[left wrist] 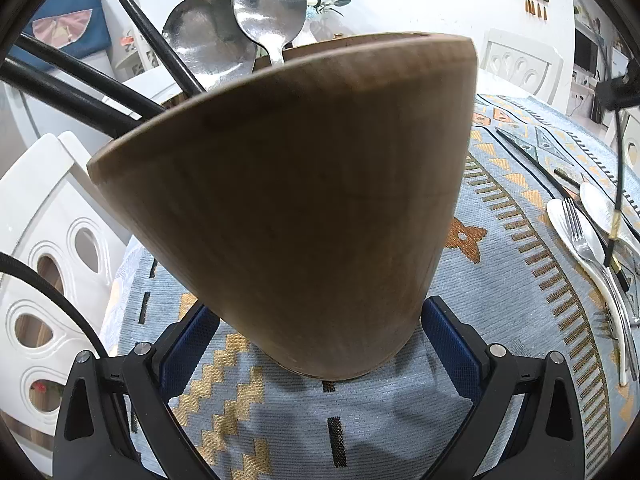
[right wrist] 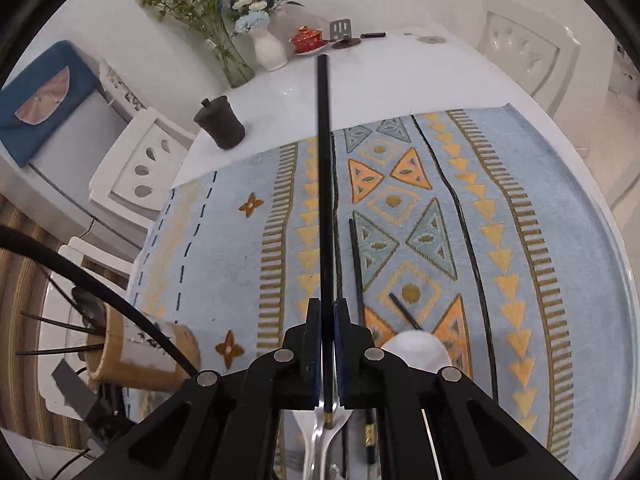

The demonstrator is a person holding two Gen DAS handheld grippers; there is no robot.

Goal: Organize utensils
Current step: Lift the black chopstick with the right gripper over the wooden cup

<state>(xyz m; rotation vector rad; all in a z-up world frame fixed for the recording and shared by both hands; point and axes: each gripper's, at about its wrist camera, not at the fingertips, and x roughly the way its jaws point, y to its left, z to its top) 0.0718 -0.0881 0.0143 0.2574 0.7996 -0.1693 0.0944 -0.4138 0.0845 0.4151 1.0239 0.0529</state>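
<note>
The left gripper [left wrist: 320,344] clamps the tilted wooden holder [left wrist: 296,200] near the cloth's left edge; two metal spoons [left wrist: 268,4] and black chopsticks [left wrist: 80,76] already stand in it. The right gripper [right wrist: 328,344] pinches one chopstick [right wrist: 325,200], lifted clear of the cloth [right wrist: 224,240]. Left on the cloth's near right: a fork [left wrist: 580,232], white spoons [left wrist: 568,224] and more chopsticks (roughly halfway, I judge).
</note>
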